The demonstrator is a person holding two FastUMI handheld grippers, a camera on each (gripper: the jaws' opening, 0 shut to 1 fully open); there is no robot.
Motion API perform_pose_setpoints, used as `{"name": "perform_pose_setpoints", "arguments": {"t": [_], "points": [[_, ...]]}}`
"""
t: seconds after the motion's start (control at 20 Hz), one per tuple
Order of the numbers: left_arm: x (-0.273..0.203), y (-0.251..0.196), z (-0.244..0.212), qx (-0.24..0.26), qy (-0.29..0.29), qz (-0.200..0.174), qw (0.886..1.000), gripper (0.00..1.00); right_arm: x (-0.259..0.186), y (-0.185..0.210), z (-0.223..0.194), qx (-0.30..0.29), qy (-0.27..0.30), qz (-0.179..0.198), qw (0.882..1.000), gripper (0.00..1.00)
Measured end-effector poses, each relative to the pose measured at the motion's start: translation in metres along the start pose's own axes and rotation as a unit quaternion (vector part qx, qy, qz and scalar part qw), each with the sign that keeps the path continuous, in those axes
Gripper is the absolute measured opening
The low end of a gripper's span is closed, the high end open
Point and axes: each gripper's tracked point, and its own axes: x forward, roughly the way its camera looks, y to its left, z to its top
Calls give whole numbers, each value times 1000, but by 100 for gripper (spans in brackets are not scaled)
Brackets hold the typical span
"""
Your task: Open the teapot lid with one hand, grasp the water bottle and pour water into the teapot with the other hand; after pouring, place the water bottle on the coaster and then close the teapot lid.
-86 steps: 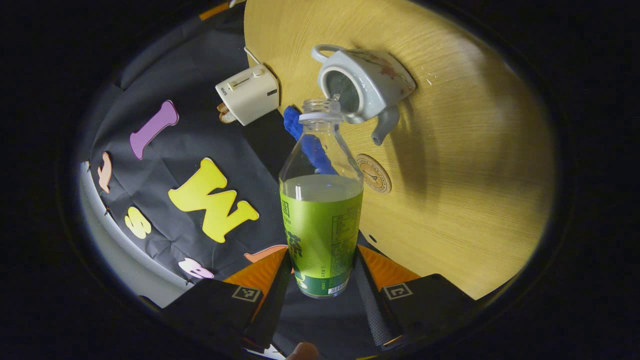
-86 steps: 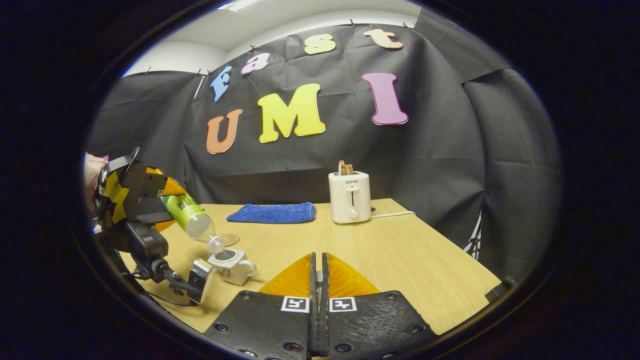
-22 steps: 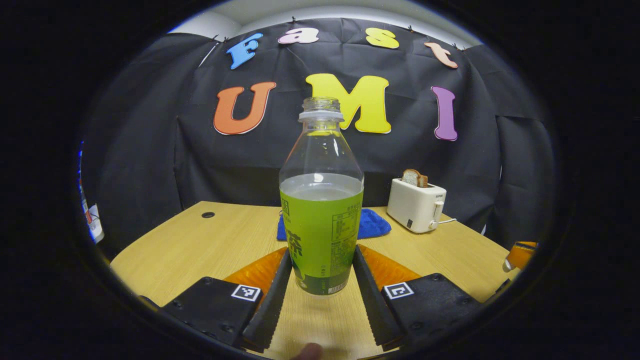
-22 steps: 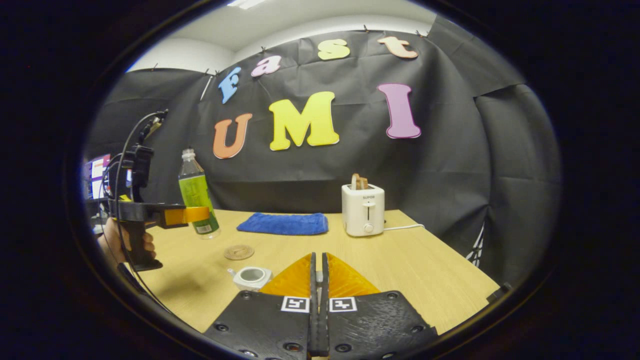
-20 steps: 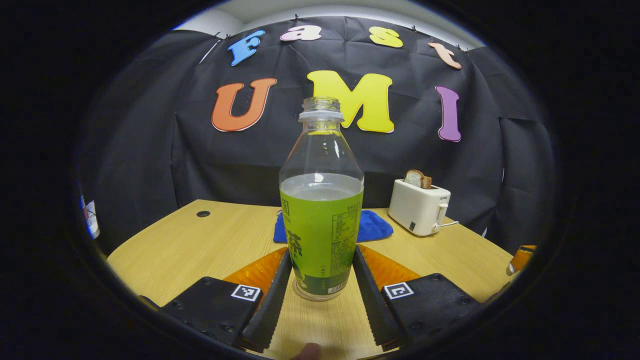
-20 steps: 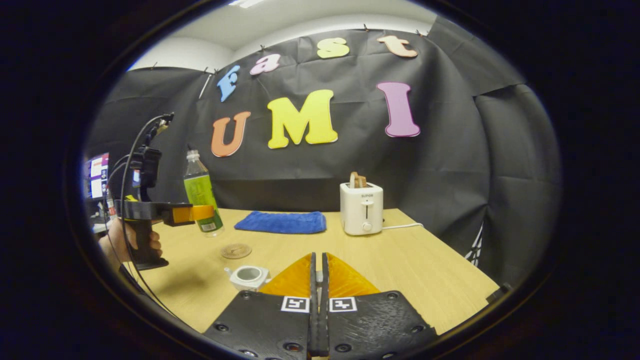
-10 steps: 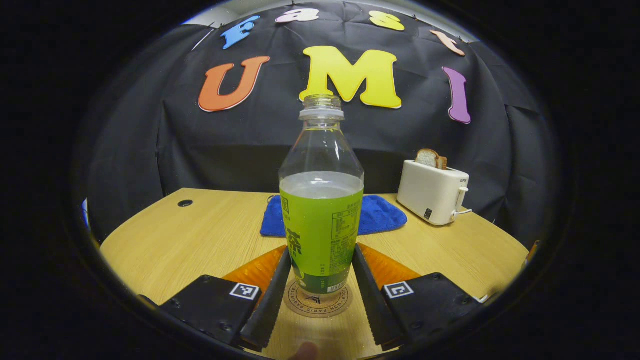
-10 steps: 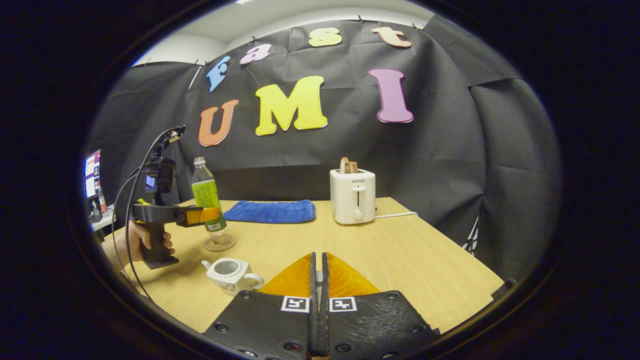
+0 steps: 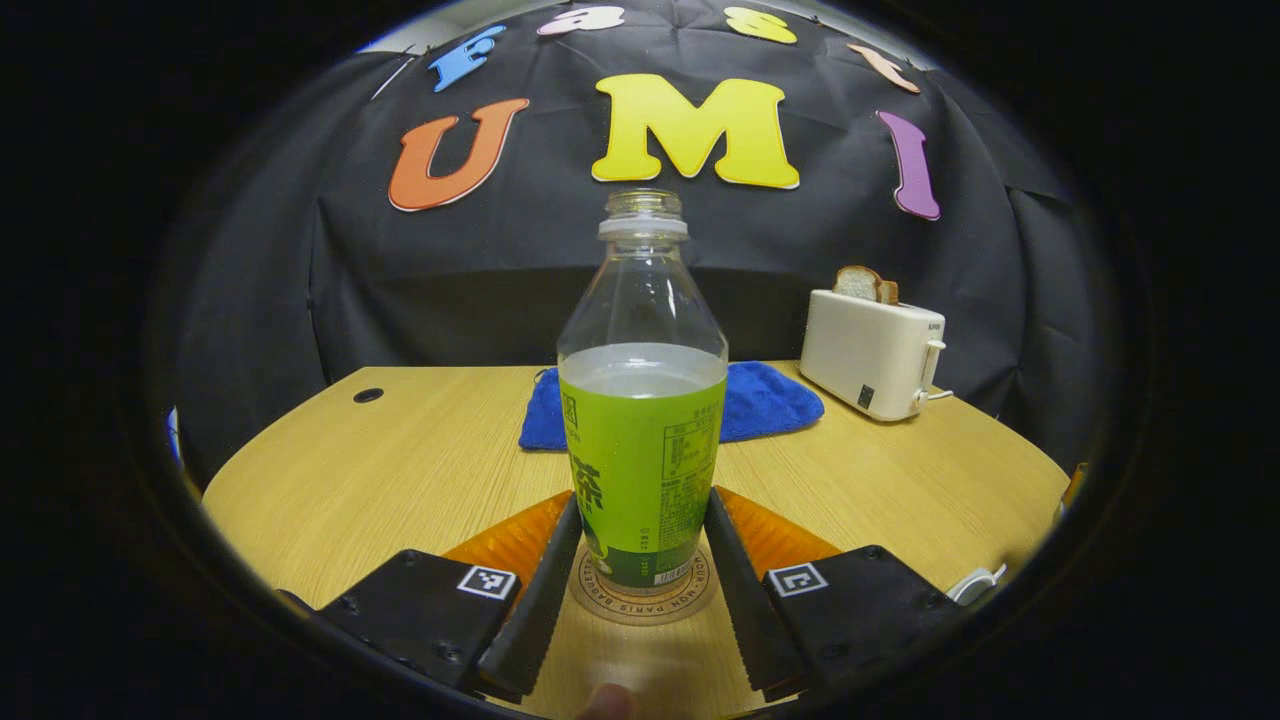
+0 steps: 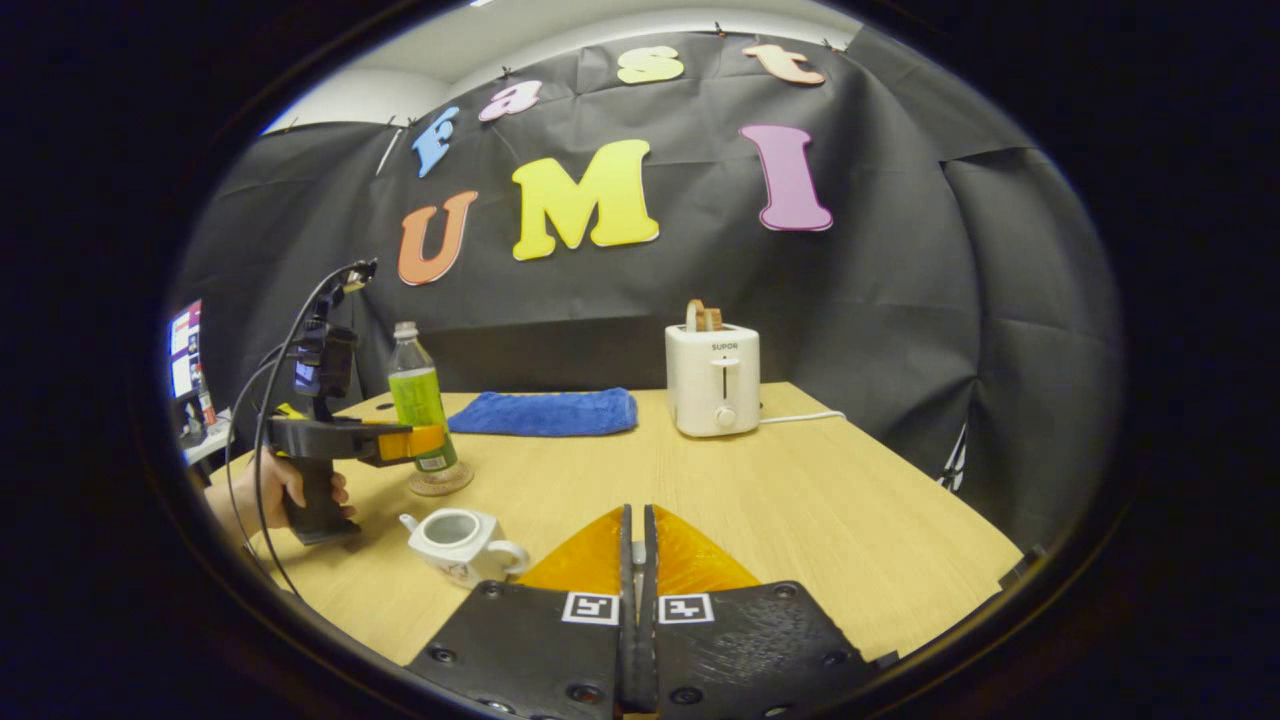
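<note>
A clear water bottle [image 9: 642,440] with a green label and no cap stands upright on the round coaster [image 9: 640,605]. My left gripper [image 9: 643,500] is shut on its lower body, one finger on each side. In the right gripper view the same bottle [image 10: 418,395] sits on the coaster [image 10: 440,483] with the left gripper [image 10: 415,440] around it. The white teapot [image 10: 455,540] stands open on the table in front of the coaster. My right gripper [image 10: 633,520] hovers above the table, shut on the teapot lid; only a small pale bit of the lid shows between its fingers.
A white toaster [image 10: 713,380] with bread stands at the back right, its cable trailing right. A folded blue cloth [image 10: 545,412] lies behind the bottle. A hand [image 10: 290,485] holds the left gripper's handle at the wooden table's [image 10: 800,500] left edge.
The bottle went from tilted over the teapot to upright, then moved over the coaster and down onto it. The right gripper stayed shut and drifted only slightly.
</note>
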Motion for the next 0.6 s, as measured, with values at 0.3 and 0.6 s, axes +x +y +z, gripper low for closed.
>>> {"name": "perform_pose_setpoints", "arguments": {"t": [0.3, 0.6], "points": [[-2, 1, 1, 3, -2, 2, 1000, 78, -4, 3, 1, -2, -1, 2, 1000, 0], [-15, 8, -2, -5, 3, 14, 1000, 92, -7, 10, 9, -4, -8, 8, 1000, 0]]}}
